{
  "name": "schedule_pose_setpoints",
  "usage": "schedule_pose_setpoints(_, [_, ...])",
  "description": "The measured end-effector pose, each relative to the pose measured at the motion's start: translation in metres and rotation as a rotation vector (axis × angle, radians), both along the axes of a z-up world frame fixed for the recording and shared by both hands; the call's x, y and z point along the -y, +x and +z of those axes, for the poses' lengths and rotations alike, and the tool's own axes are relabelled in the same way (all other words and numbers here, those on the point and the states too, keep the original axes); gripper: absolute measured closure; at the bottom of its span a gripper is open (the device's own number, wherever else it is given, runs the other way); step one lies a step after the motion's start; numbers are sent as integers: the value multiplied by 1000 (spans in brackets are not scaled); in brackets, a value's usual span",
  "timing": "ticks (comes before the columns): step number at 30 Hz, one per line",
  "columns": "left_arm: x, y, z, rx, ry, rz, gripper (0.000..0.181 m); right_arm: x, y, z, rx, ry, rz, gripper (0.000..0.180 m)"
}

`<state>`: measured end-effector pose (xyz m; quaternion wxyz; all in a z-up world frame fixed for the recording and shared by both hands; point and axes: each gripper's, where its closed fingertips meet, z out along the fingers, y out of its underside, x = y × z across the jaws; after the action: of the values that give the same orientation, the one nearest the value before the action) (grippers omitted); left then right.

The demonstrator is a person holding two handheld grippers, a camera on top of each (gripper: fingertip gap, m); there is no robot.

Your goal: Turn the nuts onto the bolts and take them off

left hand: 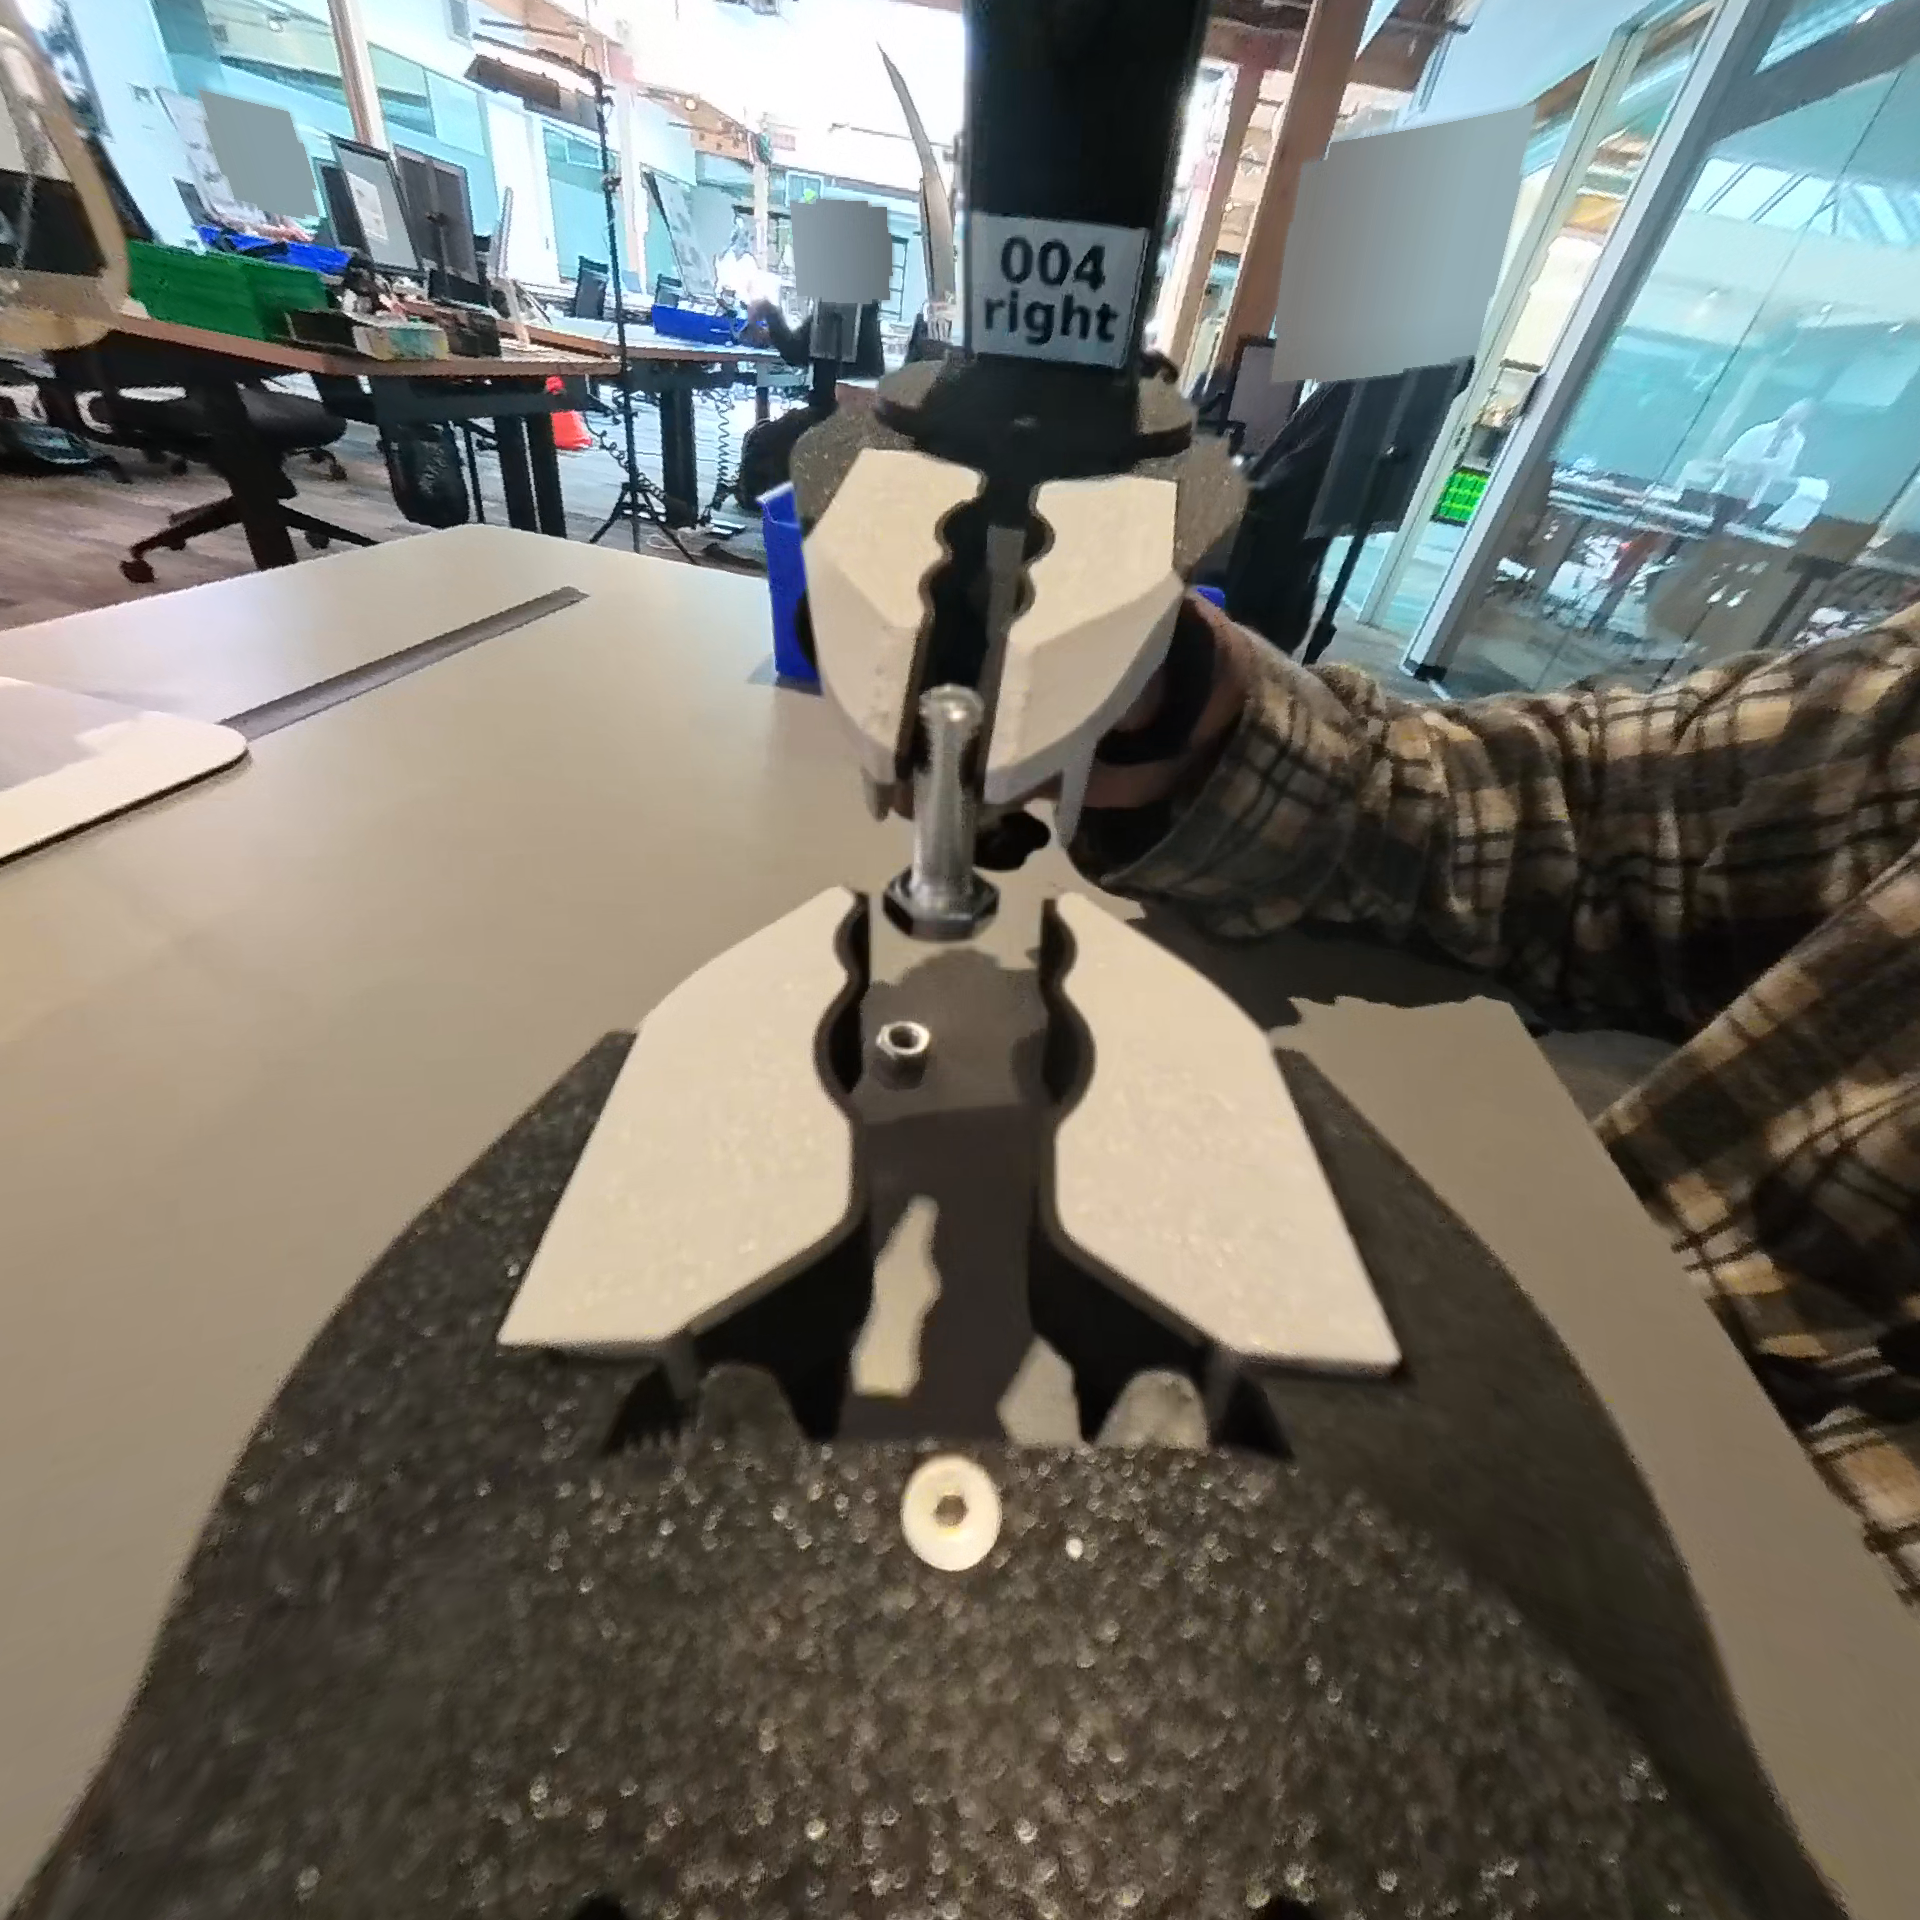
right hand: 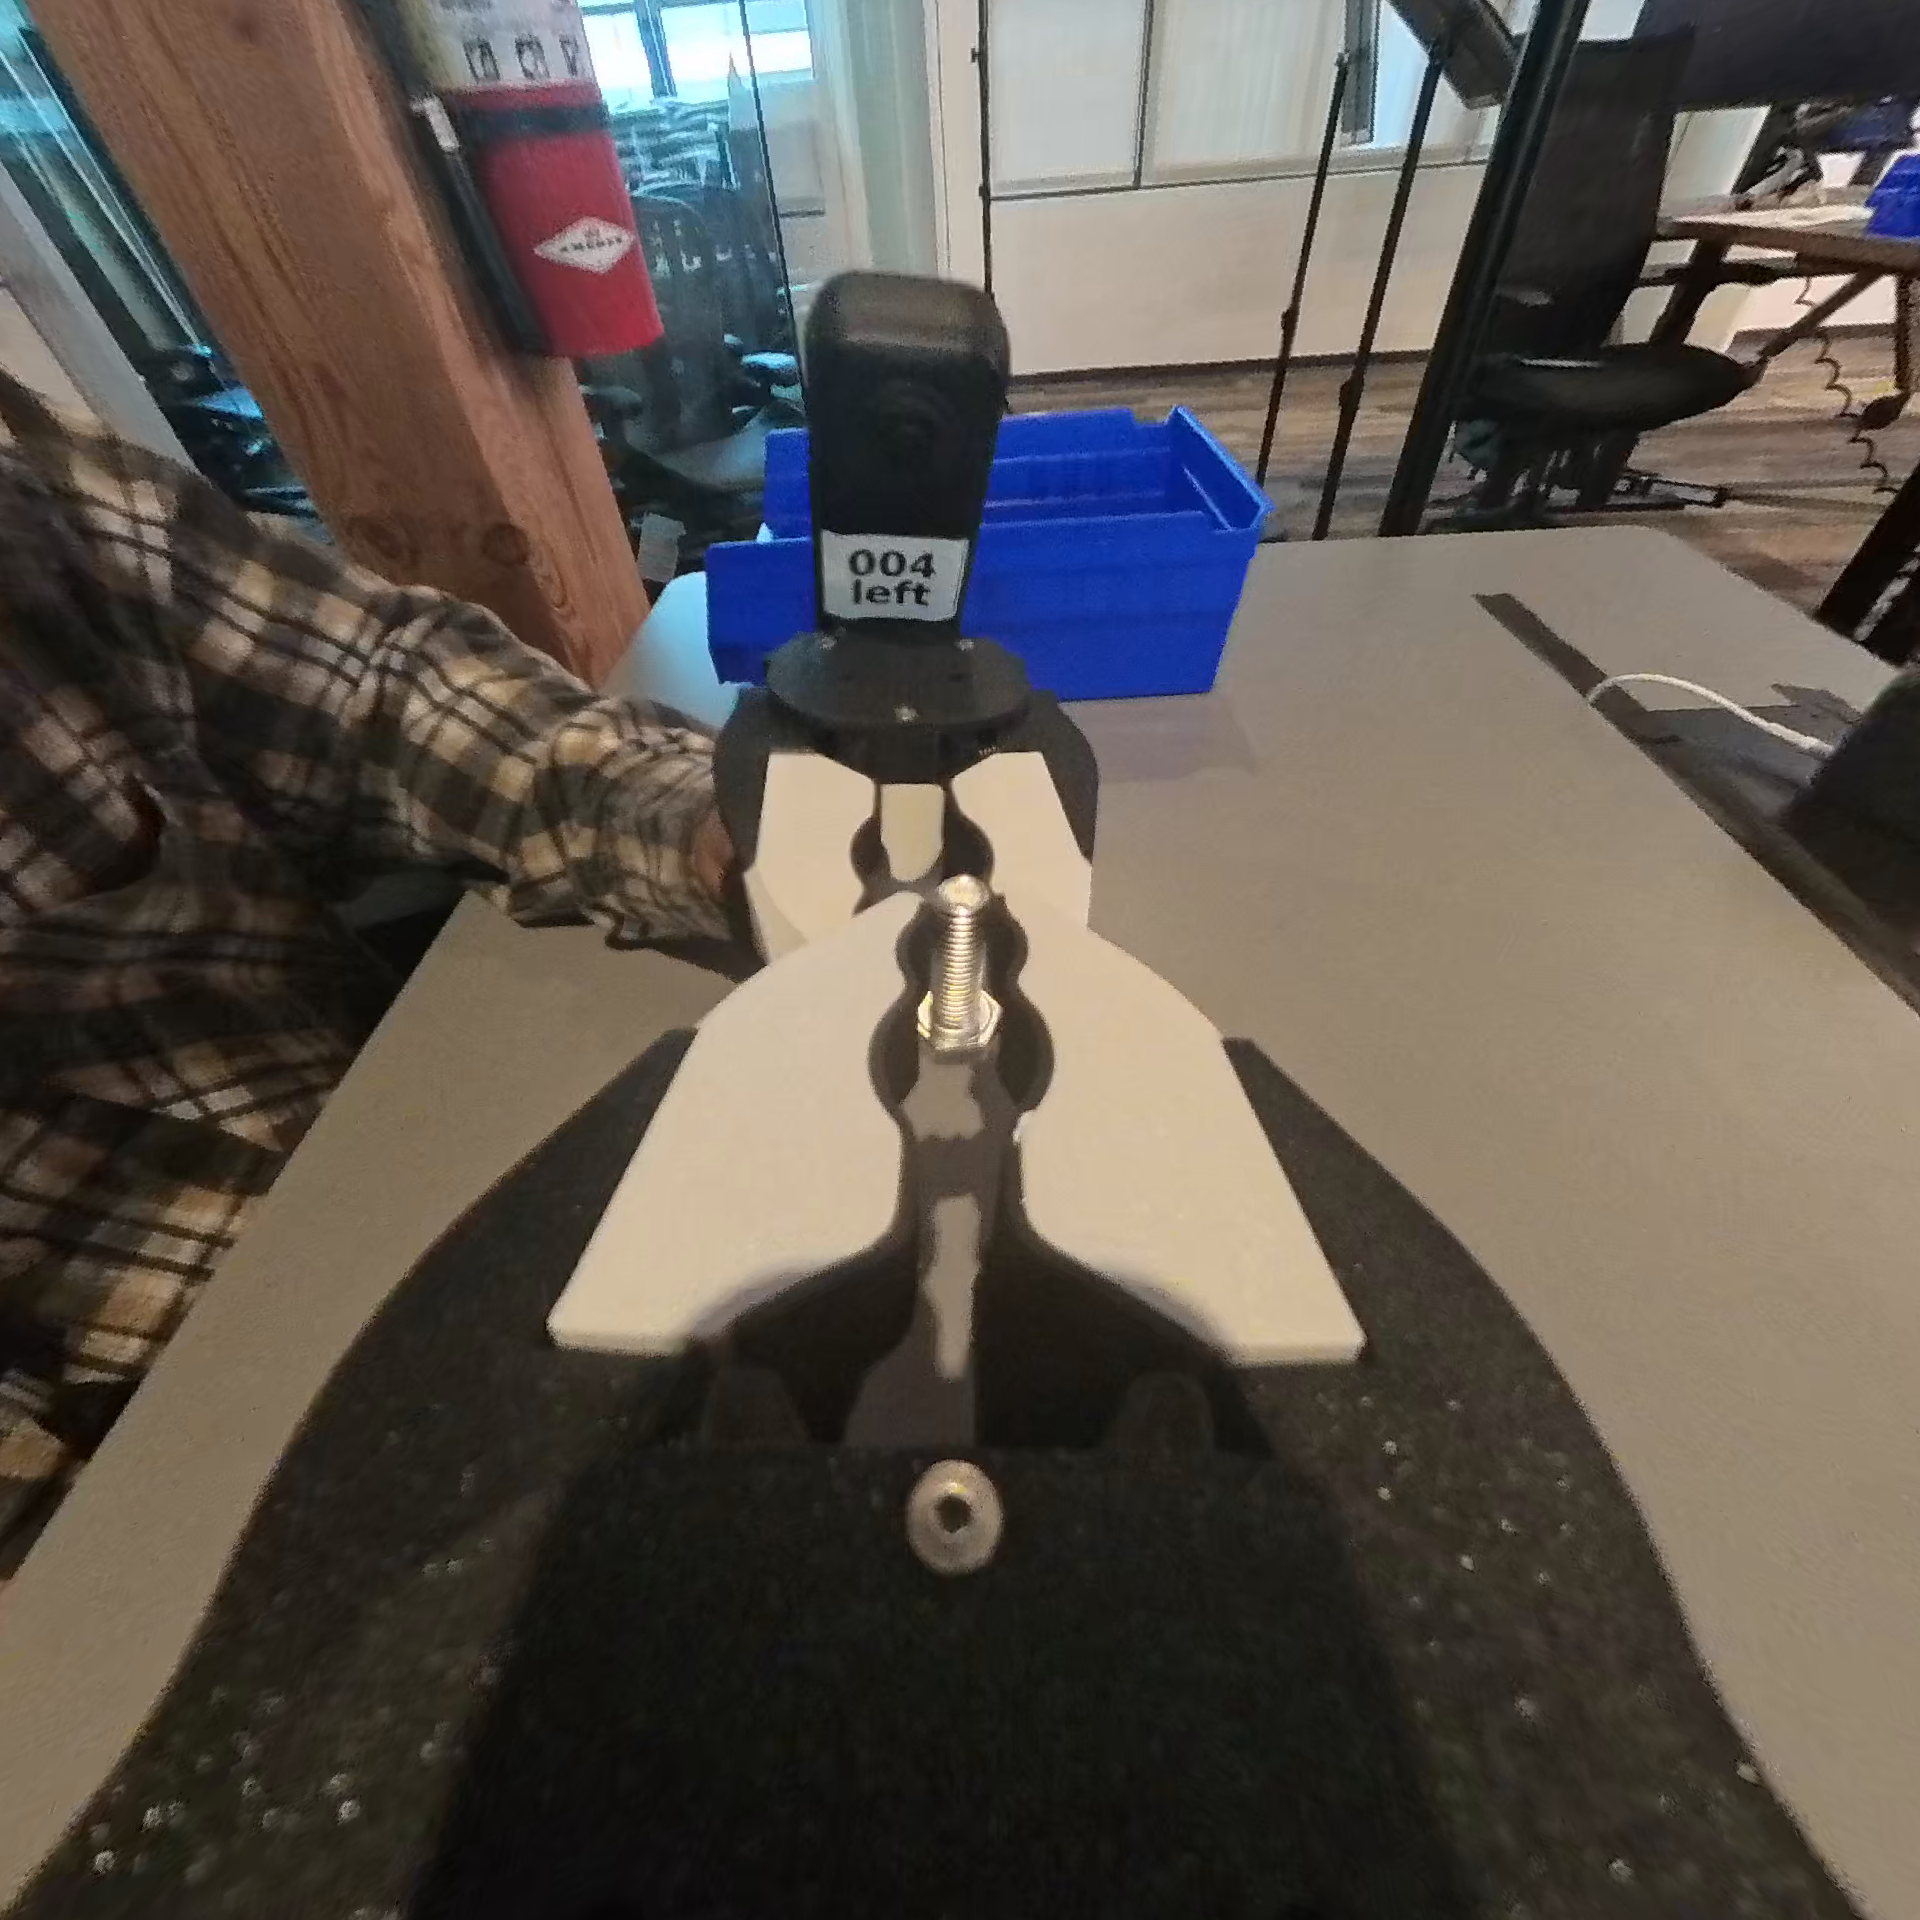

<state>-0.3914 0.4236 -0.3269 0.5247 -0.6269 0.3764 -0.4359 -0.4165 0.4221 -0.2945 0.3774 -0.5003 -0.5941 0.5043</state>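
Note:
A silver bolt [left hand: 943,790] stands upright above the grey table [left hand: 416,852], head up, with a hex nut [left hand: 940,910] threaded near its lower end. My right gripper [right hand: 961,927] is shut on the bolt [right hand: 957,956], with the nut [right hand: 956,1023] sitting in the notch between its fingers. It comes in from the far side in the left wrist view [left hand: 951,805]. My left gripper [left hand: 956,914] is open, its tips on either side of the nut and apart from it. It faces me in the right wrist view [right hand: 914,862]. A small loose nut [left hand: 902,1039] lies between the left fingers.
A blue bin [right hand: 1122,582] stands at the table's far edge behind the left gripper. A person's plaid sleeves [left hand: 1558,831] [right hand: 312,779] reach in from the side. A white pad [left hand: 94,769], a white cable [right hand: 1714,707] and a black object [right hand: 1860,810] lie near the edges. Only a small space, under 4 cm, lies between the two pairs of fingers.

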Motion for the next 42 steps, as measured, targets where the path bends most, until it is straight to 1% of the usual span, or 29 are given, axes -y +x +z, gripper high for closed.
schedule_pose_setpoints(4, [2, 3, 0, 7, -9, -22, 142, 0, 9, 7, -24, -81, 16, 171])
schedule_pose_setpoints(9, [9, 6, 4, 35, -19, -74, 152, 3, 9, 5, -5, -91, 24, 171])
schedule_pose_setpoints(13, [8, 5, 7, 60, -32, -72, 154, 5, 8, 5, -3, -91, 26, 171])
schedule_pose_setpoints(19, [9, 8, 6, 44, -31, -69, 157, 8, 7, 6, -12, -101, 33, 171])
schedule_pose_setpoints(22, [9, 8, 9, 57, -33, -65, 161, 9, 6, 8, -25, -102, 35, 171])
schedule_pose_setpoints(32, [9, 9, 12, 91, -35, -58, 158, 12, 2, 10, -72, -107, 38, 171])
schedule_pose_setpoints(42, [9, 8, 14, 85, -20, -51, 160, 12, 1, 11, -75, -98, 33, 171])
